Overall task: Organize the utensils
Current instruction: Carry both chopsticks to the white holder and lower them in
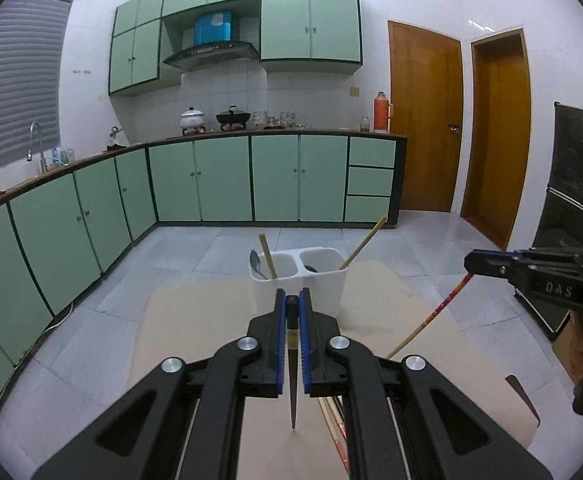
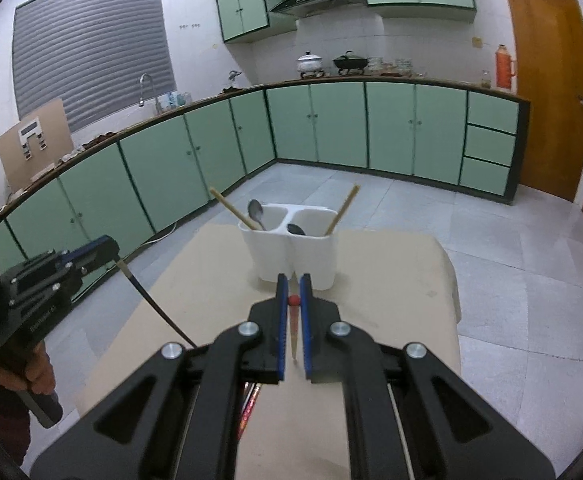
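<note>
A white two-compartment utensil holder [image 1: 299,280] [image 2: 291,252] stands at the far end of a beige table [image 1: 195,320] [image 2: 391,280]. Its left cup holds a metal spoon [image 2: 256,212] and a bamboo chopstick [image 2: 231,210]. The right cup holds a dark spoon [image 2: 296,229] and another bamboo chopstick [image 2: 343,208]. My left gripper [image 1: 291,294] [image 2: 113,250] is shut on a dark chopstick [image 1: 292,380] [image 2: 151,300] that hangs point down. My right gripper [image 2: 293,280] [image 1: 469,262] is shut on a red-topped chopstick [image 2: 294,301] [image 1: 431,316]. Both grippers hover above the table, short of the holder.
More chopsticks [image 1: 337,428] [image 2: 251,400] lie on the table below the grippers. A person's hand [image 2: 31,372] grips the left tool. Green cabinets [image 1: 219,180] line the far walls across a tiled floor. A black appliance [image 1: 579,184] stands to the right.
</note>
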Demonstrator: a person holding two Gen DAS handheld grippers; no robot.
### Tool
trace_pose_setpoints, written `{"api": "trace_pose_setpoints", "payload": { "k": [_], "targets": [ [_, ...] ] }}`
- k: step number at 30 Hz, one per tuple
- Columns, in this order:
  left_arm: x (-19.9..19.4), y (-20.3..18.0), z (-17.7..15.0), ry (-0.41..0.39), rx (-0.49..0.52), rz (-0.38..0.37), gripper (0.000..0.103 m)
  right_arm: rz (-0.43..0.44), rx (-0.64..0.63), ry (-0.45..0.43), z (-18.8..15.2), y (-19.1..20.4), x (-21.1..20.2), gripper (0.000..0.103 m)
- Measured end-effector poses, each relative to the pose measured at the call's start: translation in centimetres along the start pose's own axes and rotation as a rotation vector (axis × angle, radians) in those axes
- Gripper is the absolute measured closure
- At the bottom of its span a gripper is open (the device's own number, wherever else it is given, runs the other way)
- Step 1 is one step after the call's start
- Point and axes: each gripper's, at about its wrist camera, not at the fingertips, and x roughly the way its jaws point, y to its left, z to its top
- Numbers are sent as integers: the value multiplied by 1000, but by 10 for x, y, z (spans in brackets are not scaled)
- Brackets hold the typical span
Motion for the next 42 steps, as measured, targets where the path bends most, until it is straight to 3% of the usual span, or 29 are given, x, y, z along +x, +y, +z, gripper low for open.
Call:
{"api": "trace_pose_setpoints", "payload": {
  "k": [7,14,19,24,32,38,42],
  "targets": [
    [-6,7,19,-48,-18,-22,97,37,-16,-43,34,0,-13,98],
    [-15,8,78,-198,-23,-49,97,11,-58,-164,91,-2,-34,98],
    [-2,6,118,-283,-27,-55,97,-29,-60,-215,122,-8,-26,98],
    [32,6,141,-341,-2,8,97,-51,-60,-211,137,-18,4,98],
    [109,15,135,-260,-27,35,97,-83,-72,-147,134,-27,60,98],
    [144,25,122,-158,-55,25,96,-68,-66,-76,123,-28,93,98],
    [148,31,115,-131,-76,19,95,-58,-63,-61,118,-27,101,96]
  ]
}}
